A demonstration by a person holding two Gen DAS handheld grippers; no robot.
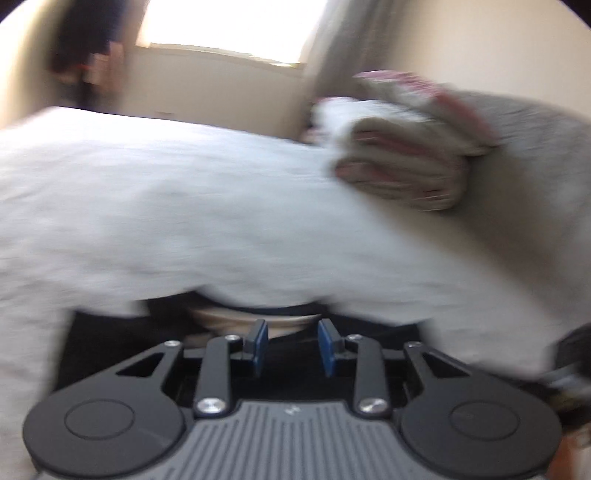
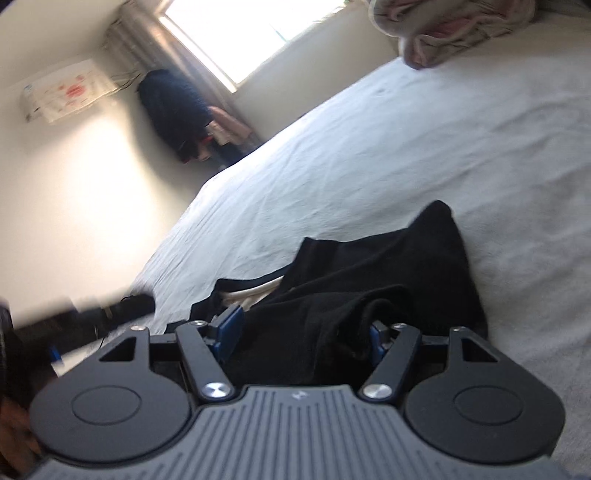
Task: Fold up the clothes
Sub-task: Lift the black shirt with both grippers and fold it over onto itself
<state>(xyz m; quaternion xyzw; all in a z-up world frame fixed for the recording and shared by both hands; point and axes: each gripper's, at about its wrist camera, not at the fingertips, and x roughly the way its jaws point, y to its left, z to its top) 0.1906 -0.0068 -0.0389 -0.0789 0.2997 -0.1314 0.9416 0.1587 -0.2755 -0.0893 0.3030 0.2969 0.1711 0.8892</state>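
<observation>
**Black garment bunched on the white bed, both grippers low over it**

The black fabric garment lay crumpled at the near edge of the wide bed covered in a wrinkled white sheet. A cream-coloured strip, perhaps a lining or waistband, showed among its folds.

The right gripper sat right against the heap. Its jaws stood spread, and the dark cloth bulged up between the two blue pads, covering most of the right-hand one. Whether the pads actually pressed the cloth I could not tell; they looked too far apart to be pinching it.

The left gripper hovered just above the same garment, seen from that side as a dark band under the edge of the sheet. Its jaws were parted, with nothing between the blue pads. That view was badly smeared by motion blur.

At the far end of the bed rested a loose pile of grey-and-pink fabric, well apart from the black garment. Beyond the bed a bright window let in strong light, and a dark blue bundle hung against the cream wall beside it.
</observation>
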